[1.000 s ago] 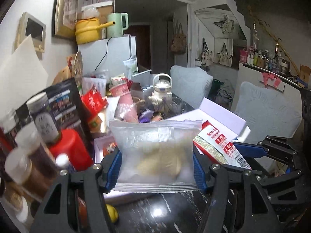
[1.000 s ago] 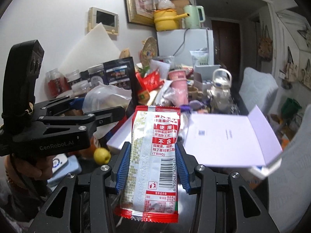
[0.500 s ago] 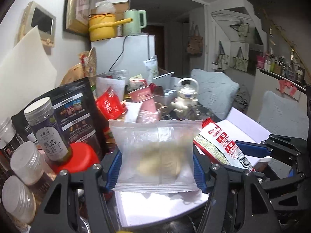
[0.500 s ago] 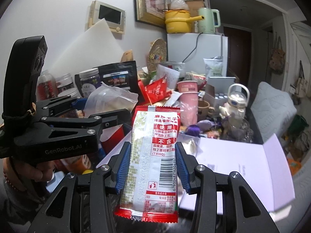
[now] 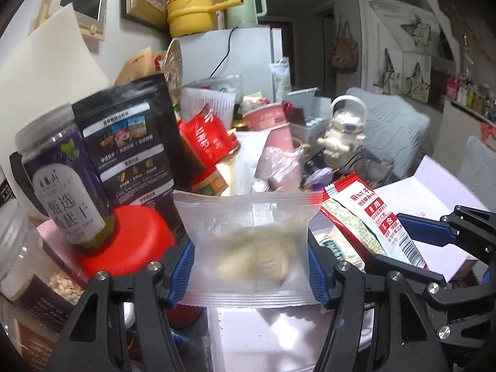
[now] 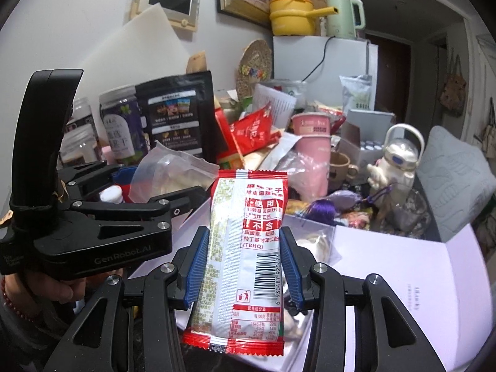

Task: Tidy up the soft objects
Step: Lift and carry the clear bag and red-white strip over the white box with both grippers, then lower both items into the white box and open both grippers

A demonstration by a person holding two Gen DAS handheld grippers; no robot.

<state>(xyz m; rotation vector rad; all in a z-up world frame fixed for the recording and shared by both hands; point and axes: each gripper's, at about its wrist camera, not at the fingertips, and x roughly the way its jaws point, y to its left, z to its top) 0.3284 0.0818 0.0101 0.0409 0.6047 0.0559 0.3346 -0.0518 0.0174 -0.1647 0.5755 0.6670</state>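
Left gripper (image 5: 251,266): my jaws pinch the clear packet (image 5: 248,248) across its width, blue pads pressed on both side edges; no slack visible.
Right gripper (image 6: 241,266): my jaws are pressed onto the red-and-white snack pouch (image 6: 245,248); pouch stands upright between the pads, its bottom seam hanging below them.
Location of goods: both packets are in the air above the open white box (image 6: 403,266), at the near edge of the crowded tabletop; the clear packet sits just left of the pouch, the two apart.
Handling, clear packet: judged light and soft; a pale doughy lump shows through the film, so it should crush under hard squeeze; film looks slick; best held by the flat margins or the crimped seams, not over the lump.
Handling, pouch: judged light, crinkly, somewhat stiffer from its fill; glossy film may slide; mid-body hold, as now, seems sound; end seams are the alternative.
Risk: jar (image 5: 62,179) and black bag (image 5: 136,142) stand close on my left; a wide swing could tip them.
Step in hand: judged carrying both toward the box for placing; not yet released.
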